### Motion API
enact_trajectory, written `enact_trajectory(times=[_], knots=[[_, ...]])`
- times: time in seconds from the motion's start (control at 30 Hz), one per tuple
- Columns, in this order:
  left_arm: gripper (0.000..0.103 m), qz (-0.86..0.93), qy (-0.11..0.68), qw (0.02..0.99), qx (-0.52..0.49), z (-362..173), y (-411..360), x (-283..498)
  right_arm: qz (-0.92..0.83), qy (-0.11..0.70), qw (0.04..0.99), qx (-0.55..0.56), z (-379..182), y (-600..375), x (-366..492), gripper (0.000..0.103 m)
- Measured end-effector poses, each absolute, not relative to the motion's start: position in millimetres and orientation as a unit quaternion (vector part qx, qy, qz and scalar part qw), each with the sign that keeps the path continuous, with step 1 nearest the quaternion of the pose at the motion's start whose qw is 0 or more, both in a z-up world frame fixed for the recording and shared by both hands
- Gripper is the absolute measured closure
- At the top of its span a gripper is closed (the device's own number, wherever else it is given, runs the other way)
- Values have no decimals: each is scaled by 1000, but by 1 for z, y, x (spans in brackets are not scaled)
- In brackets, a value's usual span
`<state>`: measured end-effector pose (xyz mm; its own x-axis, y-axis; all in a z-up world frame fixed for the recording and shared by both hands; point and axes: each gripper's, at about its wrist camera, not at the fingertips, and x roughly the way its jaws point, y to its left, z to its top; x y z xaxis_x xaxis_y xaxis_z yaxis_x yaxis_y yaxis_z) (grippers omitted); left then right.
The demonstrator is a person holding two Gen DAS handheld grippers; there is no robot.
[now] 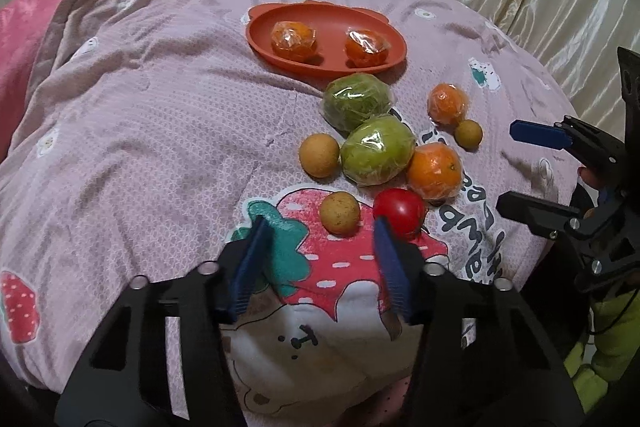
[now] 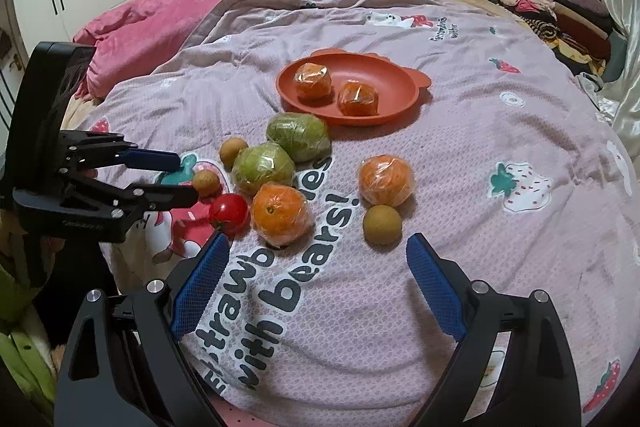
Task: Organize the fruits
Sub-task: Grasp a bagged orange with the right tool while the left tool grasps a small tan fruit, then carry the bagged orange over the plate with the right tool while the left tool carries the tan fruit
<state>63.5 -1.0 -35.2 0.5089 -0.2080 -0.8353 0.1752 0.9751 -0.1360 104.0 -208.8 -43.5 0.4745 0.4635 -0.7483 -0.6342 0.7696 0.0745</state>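
The left gripper [image 1: 320,227] hangs nearest, jaws partly closed and empty. Just beyond its tips lies the small speckled tan round fruit [image 1: 339,213], slightly right of centre, with the glossy red tomato [image 1: 400,213] touching or just behind the right finger. The right gripper [image 2: 316,247] stands wide and empty — the bare orange [image 2: 281,213] lies ahead-left. Farther off sits the terracotta oval plate [image 1: 264,23], holding two wrapped oranges.
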Motion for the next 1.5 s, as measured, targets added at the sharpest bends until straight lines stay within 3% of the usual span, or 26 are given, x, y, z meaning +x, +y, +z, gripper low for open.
enact_trajectory(times=[0.2, 0.57, 0.87, 1.5], knots=[[77, -125, 489, 863, -13, -42, -8, 70, 328, 403, 848, -106, -48, -205, 105, 16], [86, -130, 490, 862, -14, -47, -8, 78, 353, 413, 833, -105, -60, -190, 113, 48], [88, -135, 489, 862, -18, -47, -5, 80, 365, 425, 821, -110, -74, -174, 125, 59], [88, -144, 466, 872, -31, -25, 0, 83, 358, 391, 845, -75, -41, -200, 133, 62]])
